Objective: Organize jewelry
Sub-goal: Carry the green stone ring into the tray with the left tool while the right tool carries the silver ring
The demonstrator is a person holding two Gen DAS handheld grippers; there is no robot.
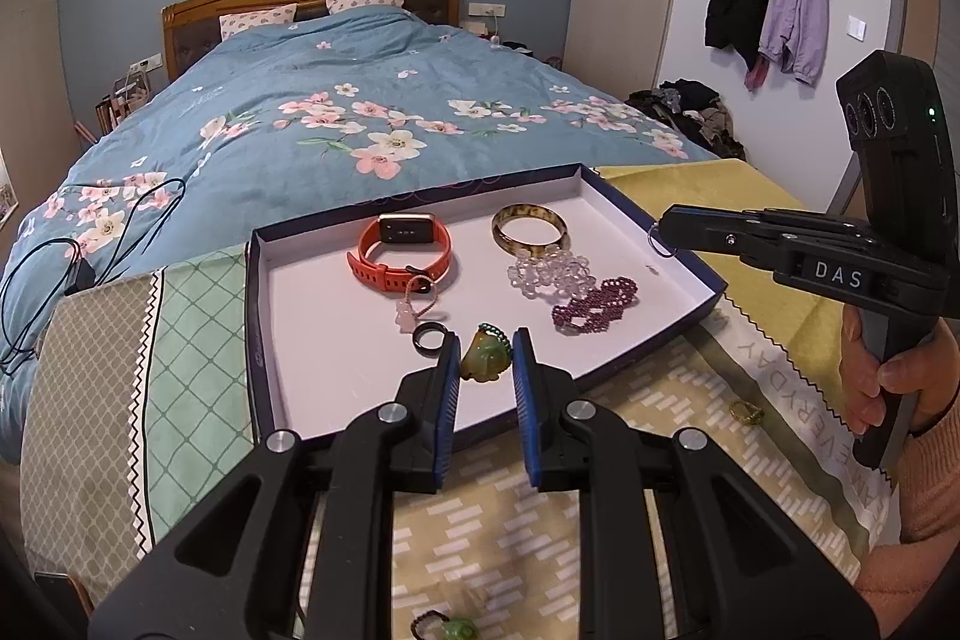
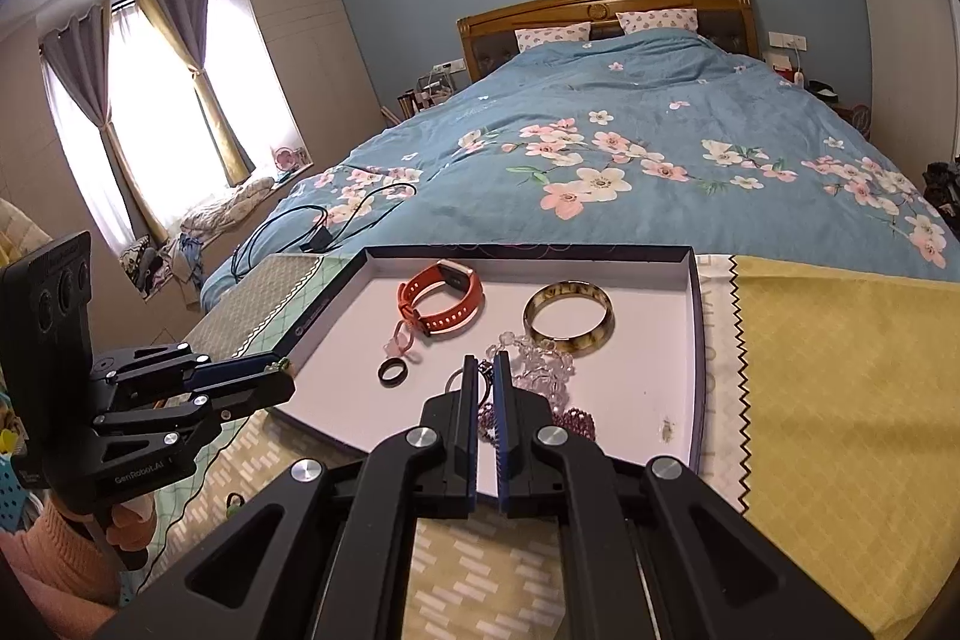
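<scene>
**Left wrist and right wrist: both grippers hold jewelry at the tray**

Left wrist view: the left gripper point(image 1: 486, 349) is clamped on a green jade pendant point(image 1: 485, 363) with a beaded loop, held over the near edge of the shallow white tray point(image 1: 312, 340). Inside the tray lie an orange smartwatch point(image 1: 402, 250), a mottled bangle point(image 1: 529, 229), a clear bead bracelet point(image 1: 552, 274), a purple bead bracelet point(image 1: 594, 305), a pink charm point(image 1: 405, 313) and a black ring point(image 1: 431, 337). At the right, the right gripper point(image 1: 660, 235) is pressed together on a thin silver ring point(image 1: 659, 244) above the tray's right rim. Another green pendant point(image 1: 459, 629) and a small gold ring point(image 1: 746, 412) lie on the patterned cloth point(image 1: 498, 532) outside the tray.

Right wrist view: the right gripper point(image 2: 487, 370) has its pads together, the silver ring point(image 2: 462, 382) showing at its left pad, above the bead bracelets. The left gripper point(image 2: 282, 376) reaches in from the left at the tray's corner, a speck of green at its tips.
</scene>
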